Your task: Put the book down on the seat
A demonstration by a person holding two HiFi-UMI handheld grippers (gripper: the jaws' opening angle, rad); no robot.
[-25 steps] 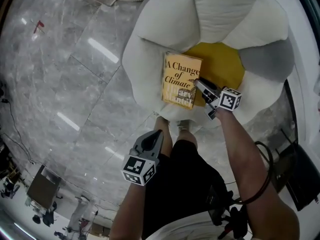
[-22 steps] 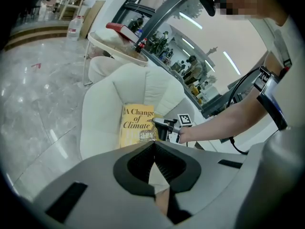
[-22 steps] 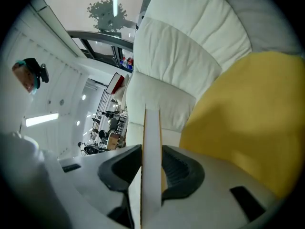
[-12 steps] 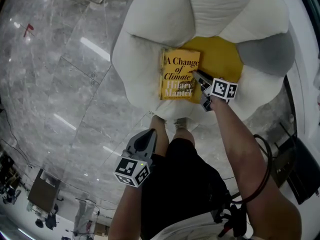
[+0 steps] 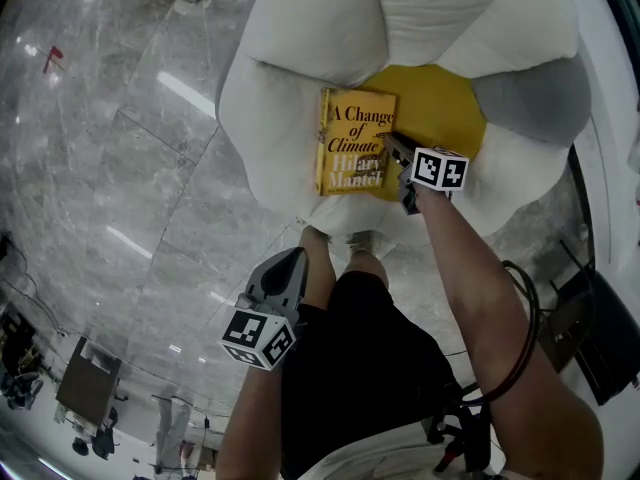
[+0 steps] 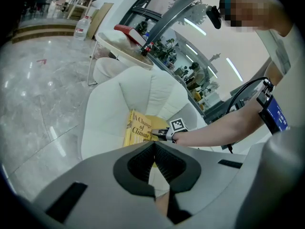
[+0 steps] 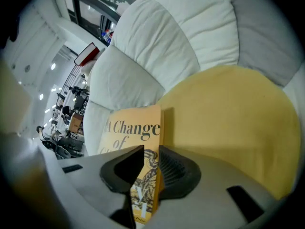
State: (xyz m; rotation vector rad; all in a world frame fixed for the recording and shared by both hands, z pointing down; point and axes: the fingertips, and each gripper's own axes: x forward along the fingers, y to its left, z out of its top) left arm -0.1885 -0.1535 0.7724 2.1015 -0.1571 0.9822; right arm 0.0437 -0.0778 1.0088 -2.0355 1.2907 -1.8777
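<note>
The yellow book (image 5: 355, 153) lies face up on the flower-shaped seat (image 5: 300, 38), half on a white petal and half on the yellow centre (image 5: 445, 113). My right gripper (image 5: 390, 148) reaches in from the book's right edge. In the right gripper view the book (image 7: 136, 128) fills the gap of my right gripper (image 7: 151, 159); its jaws are closing and the pads sit against the book's edge. My left gripper (image 5: 284, 266) hangs by the person's leg, off the seat, shut and empty. From the left gripper view I see the book (image 6: 138, 130) beyond the left gripper (image 6: 155, 147).
Grey marble floor (image 5: 110, 138) lies left of the seat. A grey petal (image 5: 525, 93) is at the seat's right. A black case (image 5: 600, 338) and cable (image 5: 520, 308) sit on the floor at right. A round white side table (image 6: 124, 49) stands behind the seat.
The book and my right gripper have shifted a little up and left over the seat, and the book now lies flatter. My left gripper has drifted down and left.
</note>
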